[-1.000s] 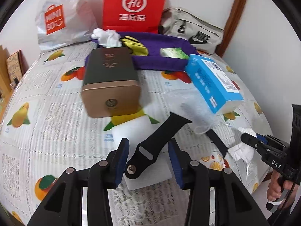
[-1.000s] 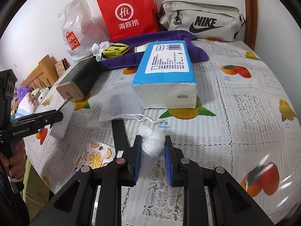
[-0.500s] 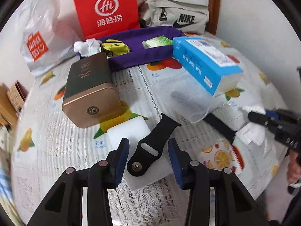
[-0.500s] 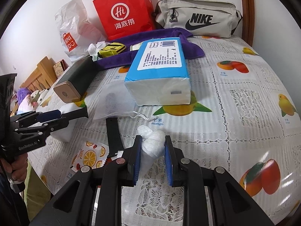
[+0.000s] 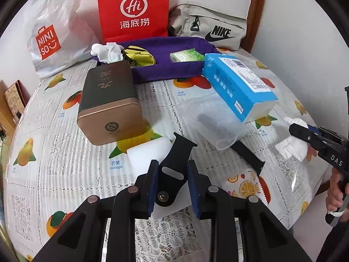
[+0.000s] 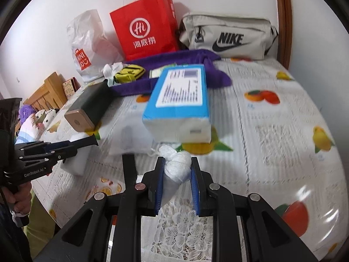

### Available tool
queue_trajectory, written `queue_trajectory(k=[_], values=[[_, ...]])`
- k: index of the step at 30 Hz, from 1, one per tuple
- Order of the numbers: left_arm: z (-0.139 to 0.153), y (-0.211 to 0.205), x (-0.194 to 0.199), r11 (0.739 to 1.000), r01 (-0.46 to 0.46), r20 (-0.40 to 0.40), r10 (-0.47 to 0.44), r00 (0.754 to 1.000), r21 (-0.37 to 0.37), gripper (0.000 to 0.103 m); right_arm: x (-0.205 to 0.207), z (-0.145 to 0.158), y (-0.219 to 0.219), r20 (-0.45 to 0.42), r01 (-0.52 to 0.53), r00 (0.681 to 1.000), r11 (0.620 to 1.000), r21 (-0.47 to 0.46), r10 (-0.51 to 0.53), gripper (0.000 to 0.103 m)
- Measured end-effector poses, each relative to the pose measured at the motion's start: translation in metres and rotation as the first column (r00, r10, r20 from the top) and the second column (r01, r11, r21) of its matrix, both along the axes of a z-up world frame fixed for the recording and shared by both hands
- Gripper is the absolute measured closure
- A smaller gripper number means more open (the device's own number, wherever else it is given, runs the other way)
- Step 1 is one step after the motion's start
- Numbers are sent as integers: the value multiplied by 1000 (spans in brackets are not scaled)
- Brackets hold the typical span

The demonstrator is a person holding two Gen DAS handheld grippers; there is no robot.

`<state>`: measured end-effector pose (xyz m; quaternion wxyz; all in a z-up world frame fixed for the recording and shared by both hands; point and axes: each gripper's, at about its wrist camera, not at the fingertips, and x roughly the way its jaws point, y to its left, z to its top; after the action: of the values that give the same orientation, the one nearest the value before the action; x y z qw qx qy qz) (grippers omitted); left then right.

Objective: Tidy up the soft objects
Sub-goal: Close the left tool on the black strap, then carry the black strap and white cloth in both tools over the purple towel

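Currently the black watch strap (image 5: 174, 174) sits low centre between the just-closing left gripper (image 5: 172, 187) jaws. Lower centre, right gripper (image 6: 176, 181) clamps a white knotted bundle (image 6: 176, 168). 2 items gripped; purple cloth (image 5: 174, 69) beyond awaits them, sorting unfinished.

Grey pouch (image 5: 209, 29) reads NIKE; plastic bag (image 5: 52, 37), seemingly MINISO.
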<state>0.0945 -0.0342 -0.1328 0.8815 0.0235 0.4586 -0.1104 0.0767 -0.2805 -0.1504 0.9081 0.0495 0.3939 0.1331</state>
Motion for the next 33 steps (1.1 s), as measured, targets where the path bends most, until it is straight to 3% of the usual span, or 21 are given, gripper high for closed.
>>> queue_trajectory(k=[9,17,33], values=[[17,9,4,999,-7,24,7,1000,-37,78,9,13,5,14,-18,1000,1000,-12,19,81],[38,31,19,995,-75,54,79,995,-73,78,26,36,9,50,-30,998,999,-22,31,81],[71,56,85,979,-181,78,189,979,-93,78,101,88,23,115,-59,991,998,-23,62,81]])
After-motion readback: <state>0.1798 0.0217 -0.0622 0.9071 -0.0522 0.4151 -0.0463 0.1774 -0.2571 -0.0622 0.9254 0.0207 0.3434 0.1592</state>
